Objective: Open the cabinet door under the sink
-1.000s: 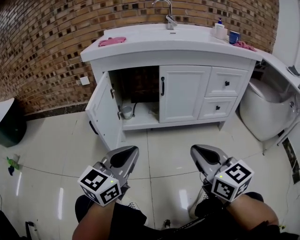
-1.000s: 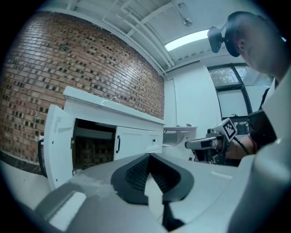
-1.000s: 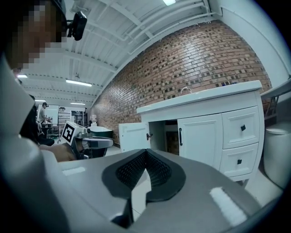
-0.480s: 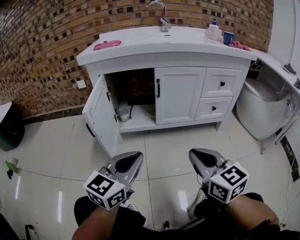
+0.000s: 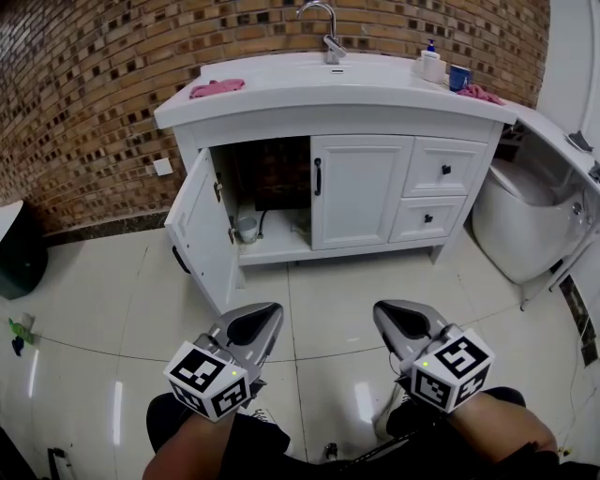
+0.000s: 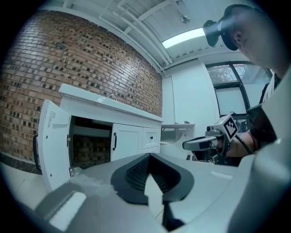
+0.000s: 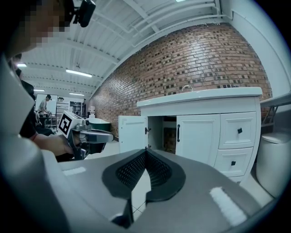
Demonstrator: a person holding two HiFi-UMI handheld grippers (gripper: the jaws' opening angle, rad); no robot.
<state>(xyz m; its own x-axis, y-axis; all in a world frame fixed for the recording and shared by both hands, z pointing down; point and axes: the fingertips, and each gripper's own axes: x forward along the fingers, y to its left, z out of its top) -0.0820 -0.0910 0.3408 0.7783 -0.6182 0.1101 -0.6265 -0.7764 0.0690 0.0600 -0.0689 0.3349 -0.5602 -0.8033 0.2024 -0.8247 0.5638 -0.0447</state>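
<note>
A white vanity cabinet stands against the brick wall under the sink. Its left door is swung wide open towards me, and the dark inside with a pipe shows behind it. The right door, with a black handle, is closed. My left gripper and right gripper hover side by side over the floor tiles, well short of the cabinet. Both are shut and hold nothing. The open door shows in the left gripper view, and the open door in the right gripper view.
Two drawers fill the cabinet's right side. A faucet, a pink cloth, a soap bottle and a blue cup sit on top. A white toilet stands right, a dark bin left.
The head view has shifted a little, so the cabinet sits slightly lower and further left in the picture. Both grippers stay nearly where they were, and the left door stays open.
</note>
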